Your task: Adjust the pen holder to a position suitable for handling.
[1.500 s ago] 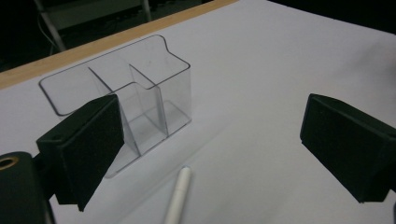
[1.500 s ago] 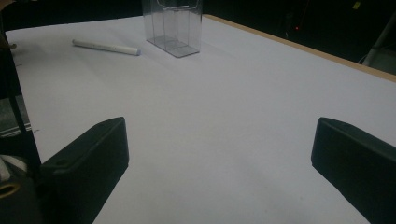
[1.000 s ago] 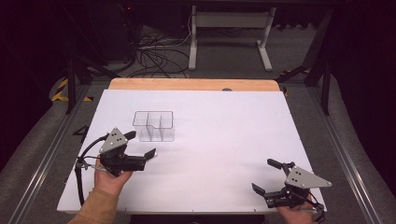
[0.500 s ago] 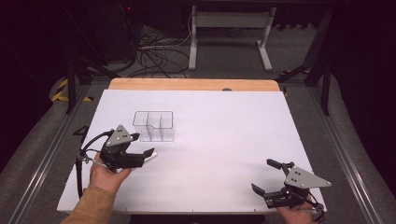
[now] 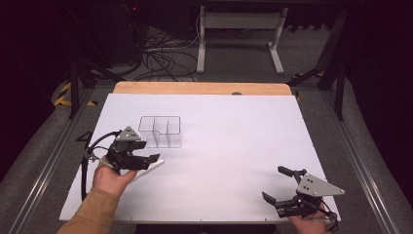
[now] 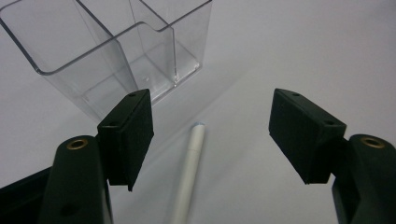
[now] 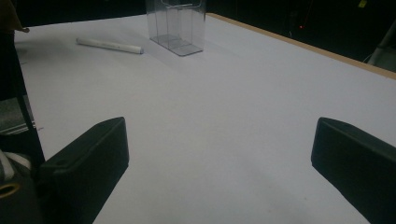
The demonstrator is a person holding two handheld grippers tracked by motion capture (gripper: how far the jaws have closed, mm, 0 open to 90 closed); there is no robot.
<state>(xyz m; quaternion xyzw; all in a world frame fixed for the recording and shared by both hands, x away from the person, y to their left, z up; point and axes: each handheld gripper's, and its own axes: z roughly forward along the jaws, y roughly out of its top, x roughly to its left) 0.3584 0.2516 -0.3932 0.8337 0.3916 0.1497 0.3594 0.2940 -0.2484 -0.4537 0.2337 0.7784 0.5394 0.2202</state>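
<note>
One white pen (image 6: 189, 175) lies flat on the white table (image 5: 234, 141), just in front of the clear divided organizer (image 5: 161, 131) and a little apart from its near wall. In the right gripper view the pen (image 7: 109, 45) rests to the left of the organizer (image 7: 177, 25), its tip pointing toward the box.

The left gripper (image 5: 146, 160) hangs over the pen with a jaw on either side of the barrel. In the left gripper view the pen runs up between the two black pads, and clear gaps show on both sides, so nothing is clamped yet. The jaws have just been closing in around the pen; a second ago they stood wider, and the gripper sat a touch farther left, with the pen's tip hidden beneath it. Now the pen's end pokes out to the right of the jaws in the high view.

The right gripper (image 5: 280, 187) sits well apart near the table's front right corner, jaws spread wide and empty, in the same spot as before.
</note>
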